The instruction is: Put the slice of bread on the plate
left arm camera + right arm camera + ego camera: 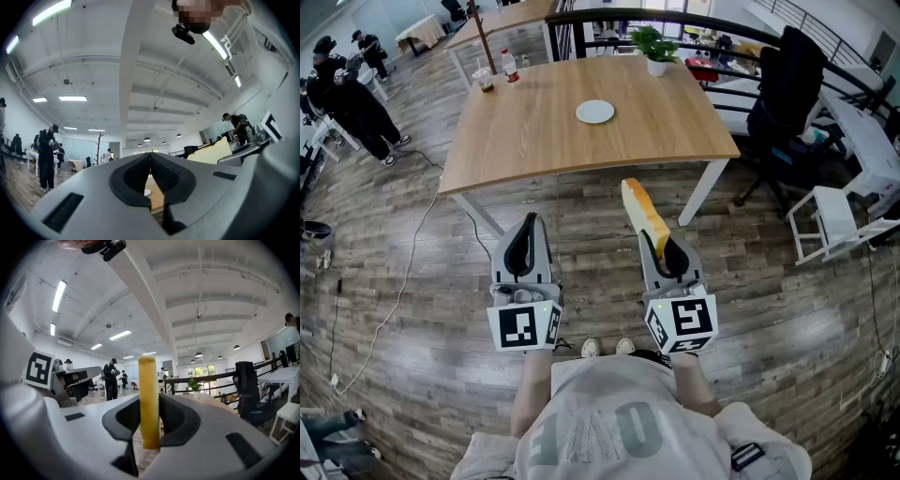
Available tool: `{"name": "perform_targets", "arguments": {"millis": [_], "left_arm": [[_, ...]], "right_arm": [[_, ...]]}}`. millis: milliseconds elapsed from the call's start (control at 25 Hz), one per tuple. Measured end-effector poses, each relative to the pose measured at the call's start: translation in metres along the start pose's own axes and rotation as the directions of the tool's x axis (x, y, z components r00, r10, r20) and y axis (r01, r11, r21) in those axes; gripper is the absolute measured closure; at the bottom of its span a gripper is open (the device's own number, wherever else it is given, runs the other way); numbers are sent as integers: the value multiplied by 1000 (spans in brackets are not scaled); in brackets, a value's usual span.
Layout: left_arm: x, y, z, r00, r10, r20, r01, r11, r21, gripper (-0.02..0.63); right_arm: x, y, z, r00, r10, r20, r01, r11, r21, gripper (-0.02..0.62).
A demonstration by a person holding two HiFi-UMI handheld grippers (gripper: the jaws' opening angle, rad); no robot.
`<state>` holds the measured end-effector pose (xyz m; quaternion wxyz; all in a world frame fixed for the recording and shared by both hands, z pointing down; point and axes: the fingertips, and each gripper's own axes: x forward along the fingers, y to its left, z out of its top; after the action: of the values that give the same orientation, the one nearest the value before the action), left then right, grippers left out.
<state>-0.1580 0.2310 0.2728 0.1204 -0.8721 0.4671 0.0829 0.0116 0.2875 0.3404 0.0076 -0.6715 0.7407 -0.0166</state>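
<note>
Wood-plank floor (412, 309) fills the lower part of the head view, with a thin cable (405, 272) trailing across it on the left. Nearest the camera, the person's shoes (605, 348) show just under the two marker cubes.

In front of the cubes, the left gripper (525, 223) points ahead, tipped slightly upward. In its own view the jaws meet at the tips, with nothing between them.

Beside it, the right gripper (659, 242) is held level. Its jaws are narrow and clamped on the bread (641, 212). In the right gripper view the slice stands upright and edge-on, its yellow crust facing the camera and a pad pressing on each side. Seen from the head, it sticks out past the jaw tips toward the surface (534, 141) and hangs over the floor, short of the near edge.

Beyond that edge, the plate (595, 112) lies flat near the middle of the surface, well apart from the bread. A bottle (509, 66) and a cup (485, 80) stand close together at the far left corner. A potted plant (656, 49) stands at the far edge to the right.

Off to the right, a white stool (834, 220) stands on the floor, with a black chair (787, 84) behind it. Farther back, a dark railing (675, 19) runs behind the surface, and people (347, 103) stand at far left.
</note>
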Motion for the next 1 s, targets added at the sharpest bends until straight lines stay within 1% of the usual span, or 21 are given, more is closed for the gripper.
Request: {"name": "perform_targets", "arguments": {"millis": [200, 400, 520, 720, 840, 1000], "left_arm": [[12, 1, -5, 1000, -4, -4, 4, 1000, -19, 598], [19, -10, -10, 1000, -15, -8, 14, 999, -34, 598], [23, -16, -14, 1000, -15, -16, 14, 999, -37, 598], [27, -22, -21, 1000, 4, -25, -5, 999, -42, 598], [26, -28, -25, 999, 16, -35, -17, 1000, -19, 598], [26, -25, -31, 997, 57, -51, -58, 998, -13, 597]], "right_arm": [[6, -4, 5, 1000, -3, 8, 3, 1000, -14, 500], [1, -16, 10, 1000, -17, 25, 18, 999, -35, 502], [-2, -23, 11, 999, 3, 43, -1, 999, -46, 502], [-4, -34, 3, 999, 21, 37, -20, 999, -47, 502], [-6, -46, -5, 999, 24, 25, -23, 999, -36, 502], [0, -59, -16, 999, 34, 5, -34, 999, -13, 502]]}}
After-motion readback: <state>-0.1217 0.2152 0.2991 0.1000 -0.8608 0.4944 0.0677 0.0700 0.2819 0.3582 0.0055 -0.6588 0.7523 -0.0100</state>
